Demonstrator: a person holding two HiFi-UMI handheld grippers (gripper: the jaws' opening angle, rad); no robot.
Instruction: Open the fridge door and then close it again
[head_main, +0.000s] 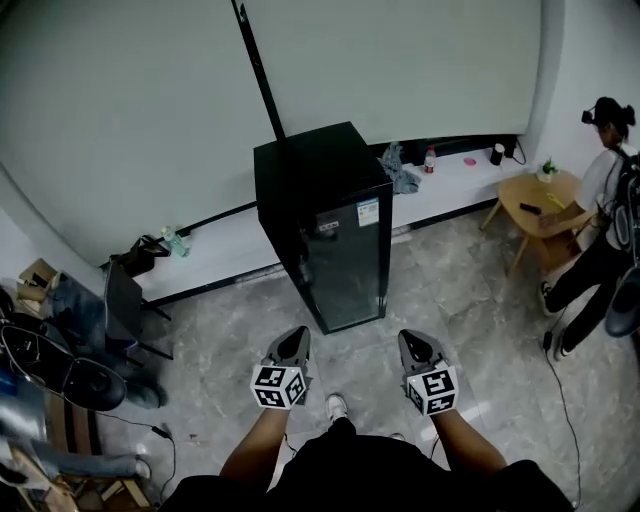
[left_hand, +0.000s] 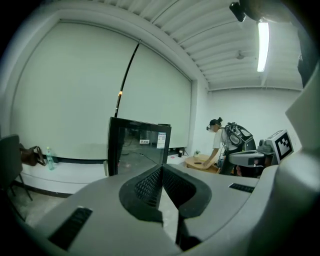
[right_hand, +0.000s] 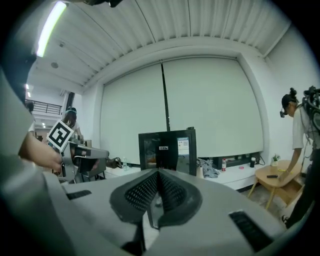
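You're on the approach, nothing opened yet; the fridge (head_main: 325, 225) stands ahead on the grey tiled floor (head_main: 470, 300), glass door shut, well apart from both grippers; your left gripper (head_main: 294, 340) has its jaws pressed together on nothing, the right gripper (head_main: 413, 342) likewise; next, I reckon, you close in and part one pair to catch the door's edge; a low ledge (head_main: 230, 245) runs under white blinds; a person (head_main: 600, 190) leans over a round table (head_main: 515, 190).

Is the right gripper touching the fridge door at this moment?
Apart. The head view shows a strip of floor between the right gripper and the fridge door.
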